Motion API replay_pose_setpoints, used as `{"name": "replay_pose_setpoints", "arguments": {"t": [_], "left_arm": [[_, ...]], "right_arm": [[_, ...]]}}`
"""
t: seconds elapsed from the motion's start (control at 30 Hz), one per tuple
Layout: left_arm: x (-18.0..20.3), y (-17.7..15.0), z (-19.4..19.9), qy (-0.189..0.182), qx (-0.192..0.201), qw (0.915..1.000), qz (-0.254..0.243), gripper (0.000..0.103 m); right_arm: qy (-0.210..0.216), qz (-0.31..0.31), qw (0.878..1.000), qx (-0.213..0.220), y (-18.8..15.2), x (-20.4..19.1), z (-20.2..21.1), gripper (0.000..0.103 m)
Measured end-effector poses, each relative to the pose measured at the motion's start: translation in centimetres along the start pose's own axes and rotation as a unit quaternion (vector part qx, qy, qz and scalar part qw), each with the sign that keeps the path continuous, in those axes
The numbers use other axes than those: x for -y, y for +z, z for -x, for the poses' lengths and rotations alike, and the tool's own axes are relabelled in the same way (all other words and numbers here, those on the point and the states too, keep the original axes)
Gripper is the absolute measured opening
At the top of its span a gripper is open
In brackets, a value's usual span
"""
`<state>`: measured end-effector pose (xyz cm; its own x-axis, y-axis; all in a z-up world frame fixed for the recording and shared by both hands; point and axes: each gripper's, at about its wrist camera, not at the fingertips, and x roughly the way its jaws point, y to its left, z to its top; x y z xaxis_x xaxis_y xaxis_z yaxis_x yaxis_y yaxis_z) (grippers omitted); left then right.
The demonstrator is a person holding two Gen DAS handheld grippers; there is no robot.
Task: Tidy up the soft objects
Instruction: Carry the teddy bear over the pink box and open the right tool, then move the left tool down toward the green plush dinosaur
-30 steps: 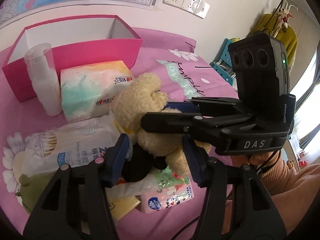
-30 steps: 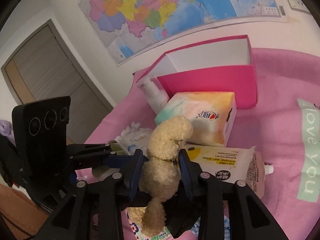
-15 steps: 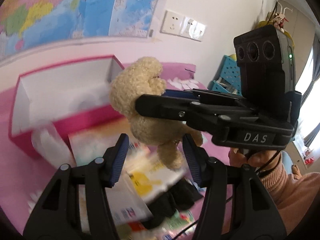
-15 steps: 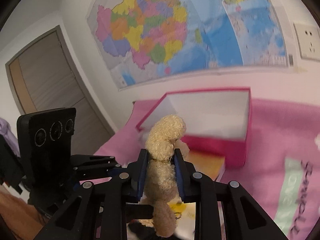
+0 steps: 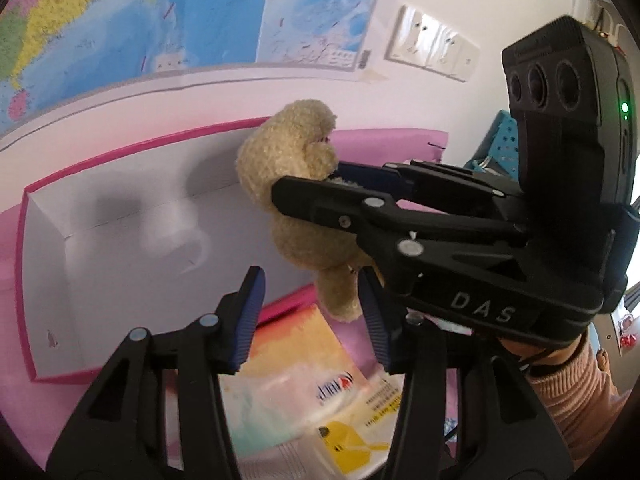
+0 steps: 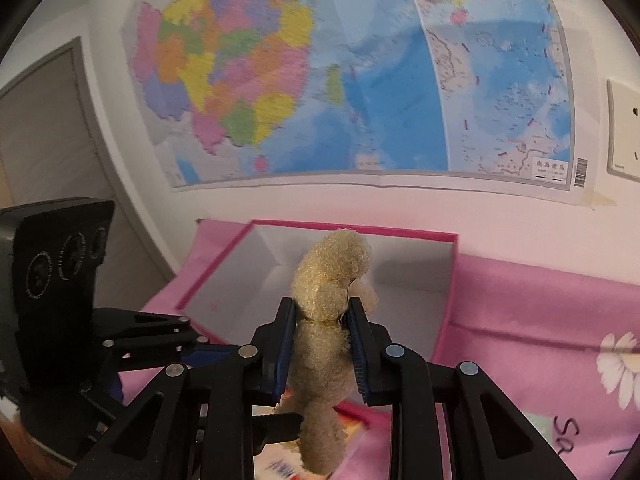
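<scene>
A tan teddy bear (image 5: 292, 184) hangs in the air over the open pink box (image 5: 120, 260), which has a white inside. My right gripper (image 6: 320, 308) is shut on the bear (image 6: 328, 280) at its neck, head upright. From the left wrist view the right gripper (image 5: 312, 182) reaches in from the right. My left gripper (image 5: 310, 284) sits just below; its jaws are closing. One bear leg dangles between them next to the right pad, and the left pad is clear of it. The box (image 6: 248, 280) lies straight ahead by the wall.
A tissue pack (image 5: 292, 364) and a yellow-labelled wipes pack (image 5: 352, 440) lie in front of the box on the pink bedsheet (image 6: 540, 320). A wall map (image 6: 320, 80) and sockets (image 5: 432, 46) are behind. A sleeve (image 5: 572, 392) holds the right gripper. A door (image 6: 48, 128) is left.
Both grippers rose from the pile of packs and moved toward the pink box, carrying the bear with them. The left jaws have narrowed around the hanging leg.
</scene>
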<state>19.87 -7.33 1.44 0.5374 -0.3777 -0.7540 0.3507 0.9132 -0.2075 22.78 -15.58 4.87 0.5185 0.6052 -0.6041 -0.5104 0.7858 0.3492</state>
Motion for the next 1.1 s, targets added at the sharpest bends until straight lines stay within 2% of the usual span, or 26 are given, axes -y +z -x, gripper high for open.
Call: {"name": "replay_pose_setpoints", "arguments": {"t": [0.13, 0.27, 0.33, 0.43, 0.53, 0.6, 0.67, 0.87, 1.1], "left_arm": [[-0.8, 0.2, -1.0, 0.016, -0.015, 0.9997, 0.008, 0.050], [-1.5, 0.1, -0.5, 0.027, -0.013, 0.9995, 0.011, 0.052], [-1.7, -0.1, 0.0, 0.033, -0.006, 0.9994, 0.008, 0.052], [-1.8, -1.1, 1.7, 0.051, 0.015, 0.9986, -0.004, 0.052], [-2.0, -2.6, 4.2, 0.051, 0.040, 0.9978, -0.012, 0.052], [-2.3, -3.4, 5.8, 0.051, 0.056, 0.9971, -0.013, 0.060], [-2.7, -4.3, 7.1, 0.053, 0.068, 0.9963, -0.006, 0.061], [-4.5, -7.0, 9.2, 0.048, 0.078, 0.9954, 0.027, 0.061], [-5.9, -10.2, 9.8, 0.044, 0.070, 0.9949, 0.059, 0.061]], "right_arm": [[-0.026, -0.002, 0.999, -0.021, 0.2, 0.9, -2.0, 0.029], [-0.071, 0.003, 0.997, -0.033, 0.0, 1.7, -3.6, 0.031], [-0.080, -0.004, 0.996, -0.036, -0.1, 2.1, -3.7, 0.032], [-0.080, -0.014, 0.996, -0.033, -0.5, 2.4, -3.1, 0.033], [-0.075, -0.014, 0.997, -0.014, -0.9, 2.0, -1.0, 0.038], [-0.066, -0.014, 0.998, -0.007, -1.1, 1.5, 0.0, 0.043], [-0.058, -0.005, 0.998, 0.002, -1.5, 0.7, 1.3, 0.049], [-0.037, 0.000, 0.999, 0.006, -3.0, -0.3, 4.0, 0.051], [-0.038, -0.018, 0.999, -0.013, -4.3, 0.1, 3.7, 0.051]]}}
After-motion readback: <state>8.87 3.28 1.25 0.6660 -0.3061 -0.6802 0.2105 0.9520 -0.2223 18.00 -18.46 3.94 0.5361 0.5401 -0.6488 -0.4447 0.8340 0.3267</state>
